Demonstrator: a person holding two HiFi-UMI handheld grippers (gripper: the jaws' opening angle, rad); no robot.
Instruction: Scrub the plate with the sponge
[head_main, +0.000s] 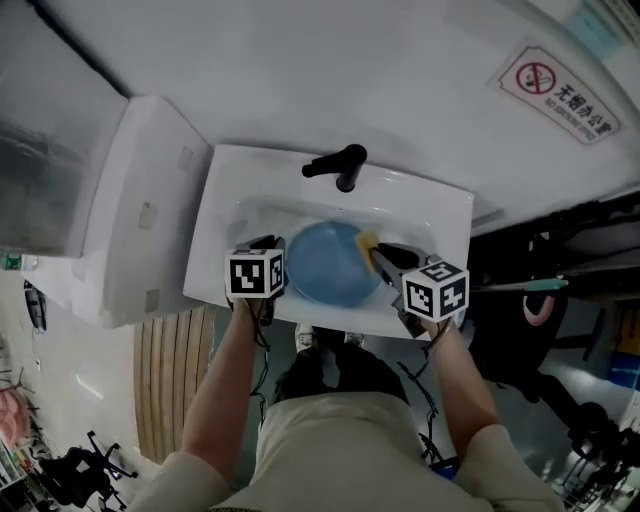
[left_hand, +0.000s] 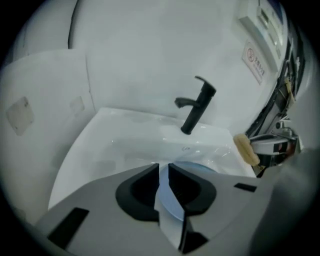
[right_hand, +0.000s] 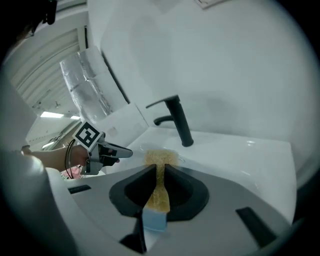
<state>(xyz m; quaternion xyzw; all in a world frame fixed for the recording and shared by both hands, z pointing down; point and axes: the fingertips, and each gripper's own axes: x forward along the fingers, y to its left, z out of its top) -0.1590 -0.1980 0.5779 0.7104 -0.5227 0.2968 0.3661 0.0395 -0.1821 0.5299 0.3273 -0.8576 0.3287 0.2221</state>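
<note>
A white wall fills the background, with a no-smoking sign (head_main: 557, 92) at its upper right. Against the wall stands a white sink (head_main: 215, 200) with a black faucet (head_main: 340, 165) at the back of its rim. A person stands in front of it, seen from above, with both forearms reaching forward over the sink's near edge.

The left hand-held gripper (head_main: 268, 258) points steeply down over the left side of the basin. Its jaws stand close together and pinch the rim of a pale blue plate (head_main: 325, 262). In the left gripper view the rim runs straight through the narrow gap between the jaws, and the rest of the plate spreads to that hand-held gripper's right. The plate is over the basin, directly between the two hand-held grippers and in front of the faucet.

The right hand-held gripper (head_main: 380, 258) points down from the right side of the basin. Its jaws squeeze a yellow sponge (right_hand: 160, 195), whose middle is pressed thin between them while its far end flares out past the fingertips. A blue layer of the sponge shows at the near end of the jaws. The sponge's far end lies at the plate's right edge, facing the left hand-held gripper; whether it touches the plate cannot be told.
</note>
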